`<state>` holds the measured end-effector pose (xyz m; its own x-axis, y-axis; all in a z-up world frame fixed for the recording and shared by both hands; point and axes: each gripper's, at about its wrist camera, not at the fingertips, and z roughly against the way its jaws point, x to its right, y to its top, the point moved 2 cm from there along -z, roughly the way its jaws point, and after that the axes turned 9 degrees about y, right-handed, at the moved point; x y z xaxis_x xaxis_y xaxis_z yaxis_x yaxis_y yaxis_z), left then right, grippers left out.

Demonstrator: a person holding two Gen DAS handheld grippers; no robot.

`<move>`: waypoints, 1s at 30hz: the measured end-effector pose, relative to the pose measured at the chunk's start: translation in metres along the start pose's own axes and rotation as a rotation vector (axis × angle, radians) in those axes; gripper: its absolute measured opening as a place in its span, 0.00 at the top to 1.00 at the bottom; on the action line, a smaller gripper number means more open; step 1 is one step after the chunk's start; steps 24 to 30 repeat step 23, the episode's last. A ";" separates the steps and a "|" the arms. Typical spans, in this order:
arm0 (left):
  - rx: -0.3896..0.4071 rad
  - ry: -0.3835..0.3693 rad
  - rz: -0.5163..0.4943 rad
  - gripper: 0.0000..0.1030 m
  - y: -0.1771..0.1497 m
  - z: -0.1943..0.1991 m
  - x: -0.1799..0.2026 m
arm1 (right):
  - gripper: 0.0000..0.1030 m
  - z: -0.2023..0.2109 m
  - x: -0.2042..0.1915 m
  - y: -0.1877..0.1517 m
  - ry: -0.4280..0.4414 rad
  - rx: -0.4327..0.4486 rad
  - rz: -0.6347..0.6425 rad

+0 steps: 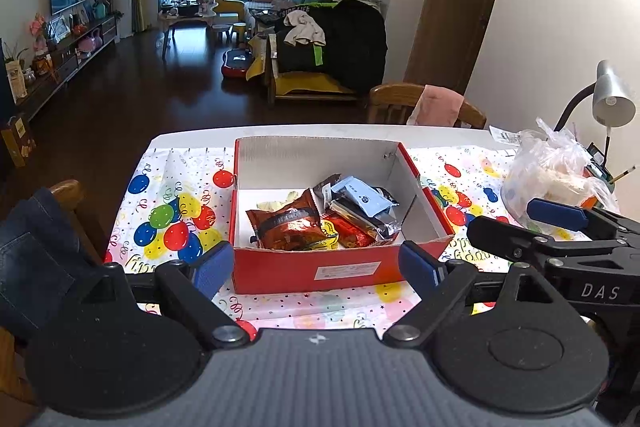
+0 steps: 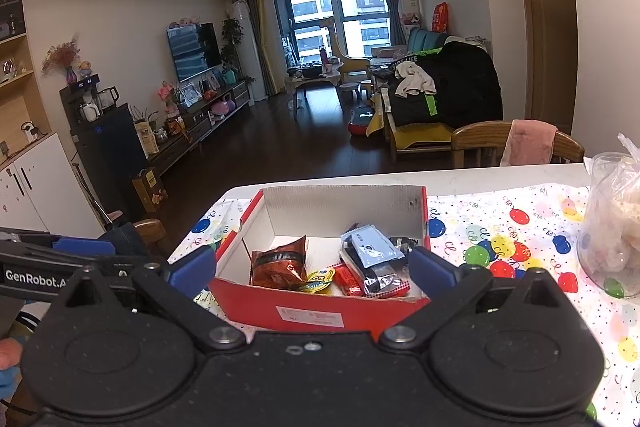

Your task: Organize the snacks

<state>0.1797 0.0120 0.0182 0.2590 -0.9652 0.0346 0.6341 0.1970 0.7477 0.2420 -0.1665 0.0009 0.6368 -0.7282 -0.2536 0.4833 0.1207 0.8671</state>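
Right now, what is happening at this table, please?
A person holds two grippers in front of a red box on the balloon tablecloth. Several snack packets already lie inside the box, among them a brown packet and a light blue packet. The left gripper and the right gripper both have open jaws and hold nothing. A clear plastic bag sits on the table to the right of the box.

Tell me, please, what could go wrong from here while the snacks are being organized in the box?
1. The red cardboard box is light and could slide on the balloon-print tablecloth if nudged.
2. The snack packets overlap, so gripping the pale blue packet may drag neighbours.
3. The clear plastic bag beside the open right gripper could get snagged.
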 end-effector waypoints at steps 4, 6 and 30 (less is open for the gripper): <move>-0.001 -0.002 -0.002 0.13 0.000 0.001 0.001 | 0.00 0.000 0.000 -0.001 -0.002 0.000 -0.002; -0.003 -0.004 0.000 0.13 0.000 0.001 0.002 | 0.00 0.000 0.000 -0.002 -0.002 -0.002 -0.002; -0.012 -0.028 -0.024 0.13 -0.010 0.005 0.000 | 0.00 0.011 0.001 -0.015 -0.038 -0.013 -0.027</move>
